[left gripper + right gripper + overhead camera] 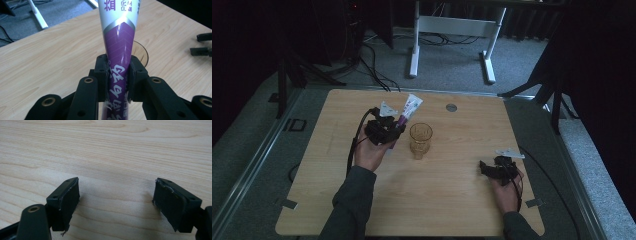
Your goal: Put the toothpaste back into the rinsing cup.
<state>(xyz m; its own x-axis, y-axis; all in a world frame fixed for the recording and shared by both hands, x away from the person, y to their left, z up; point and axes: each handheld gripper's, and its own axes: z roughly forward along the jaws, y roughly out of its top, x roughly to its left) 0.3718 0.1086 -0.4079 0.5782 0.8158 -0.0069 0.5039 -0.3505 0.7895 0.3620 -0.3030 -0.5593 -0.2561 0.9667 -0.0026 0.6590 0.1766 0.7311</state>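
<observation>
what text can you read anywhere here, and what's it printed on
"PR": cut-off grey letters near the top of the purple and white tube held in the left hand-held gripper.
"益": purple character beside them.
Large white Chinese characters run down the tube's purple part between the jaws; too stylised and covered to read.
Glass cup: no text.

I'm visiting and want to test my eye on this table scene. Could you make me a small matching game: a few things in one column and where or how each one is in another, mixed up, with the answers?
Things:
1. tube
2. glass
3. left gripper
4. right gripper

States:
A. open, nothing between its jaws, low over bare wood
B. purple and white, clamped between two black jaws
C. amber, standing upright near the middle of the table
D. shut on something, held up beside the glass

Pairs: 1-B, 2-C, 3-D, 4-A
</observation>
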